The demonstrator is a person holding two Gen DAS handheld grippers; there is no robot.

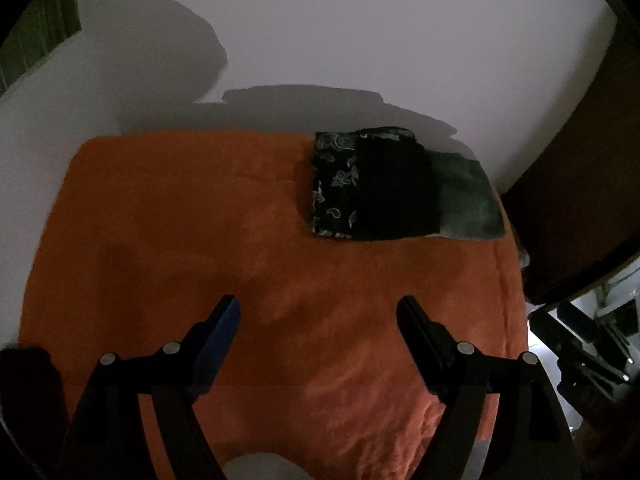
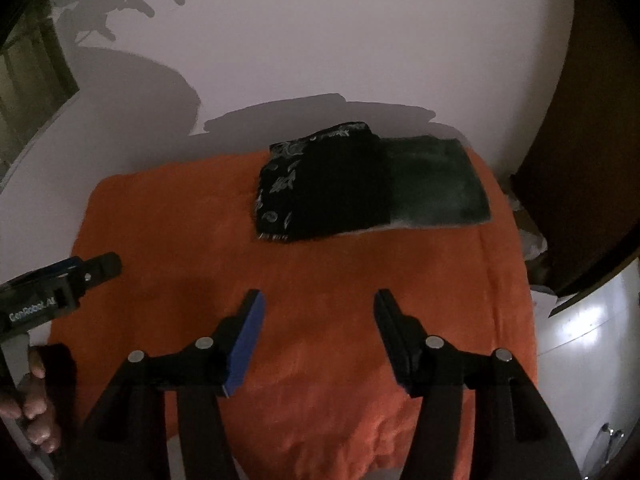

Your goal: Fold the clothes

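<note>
A stack of folded clothes lies at the far right of an orange cloth [image 1: 180, 220] [image 2: 180, 220]. On top is a black folded piece [image 1: 394, 196] [image 2: 340, 192]; a black garment with a pale paisley print [image 1: 334, 184] [image 2: 278, 196] shows at its left and a dark green piece [image 1: 466, 200] [image 2: 436, 180] at its right. My left gripper [image 1: 318, 308] hovers open above the cloth's near part, well short of the stack, with nothing between its fingers. My right gripper [image 2: 318, 300] also stands open and empty over the near cloth. The left gripper's tip [image 2: 96, 268] shows at the right wrist view's left edge.
A white wall [image 1: 340, 40] rises right behind the cloth. Dark brown furniture [image 1: 580, 200] [image 2: 592, 160] stands at the right. A person's fingers [image 2: 34, 404] show at the lower left. A window frame [image 1: 36, 28] is at the upper left. The right gripper [image 1: 588, 344] shows at the right edge.
</note>
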